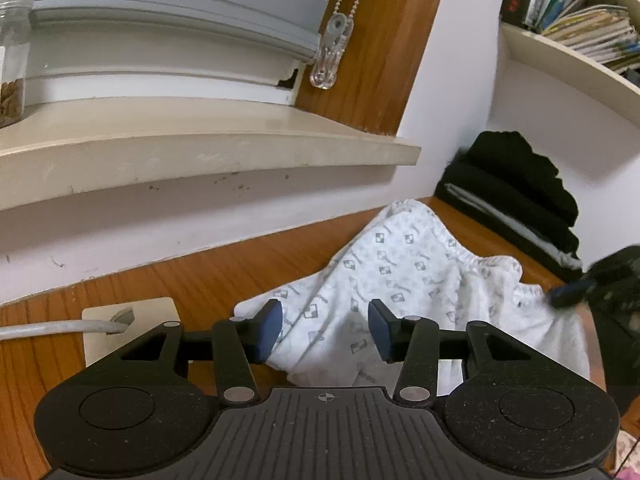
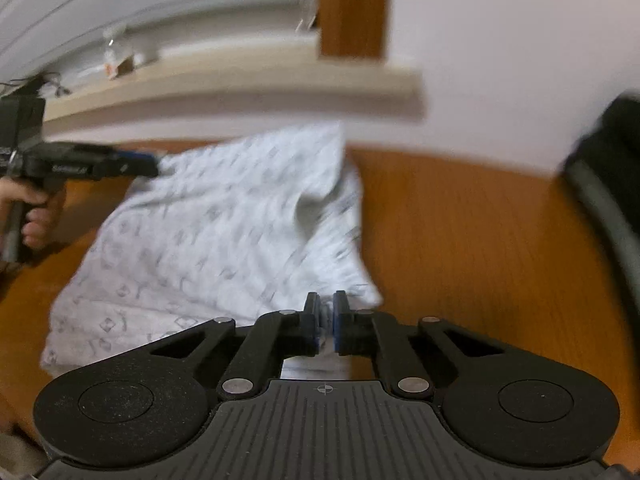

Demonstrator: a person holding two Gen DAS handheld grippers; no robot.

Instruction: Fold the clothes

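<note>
A white garment (image 1: 400,276) with a small grey print lies rumpled on the wooden table (image 1: 224,276). My left gripper (image 1: 326,330) is open, its blue pads astride the garment's near-left corner without closing on it. At the right edge of the left wrist view, my right gripper (image 1: 560,296) pinches the garment's gathered hem. The right wrist view is motion-blurred. In it my right gripper (image 2: 327,320) is shut on an edge of the garment (image 2: 224,220), and the left gripper (image 2: 148,162), held by a hand (image 2: 34,216), is at the cloth's far left corner.
A stack of folded black clothes (image 1: 512,196) sits against the wall at the back right, also seen as a dark stack (image 2: 608,168). A wall socket with a grey cable (image 1: 128,320) lies left of the garment. A window sill (image 1: 200,152) overhangs the table; shelves of books (image 1: 580,20) hang upper right.
</note>
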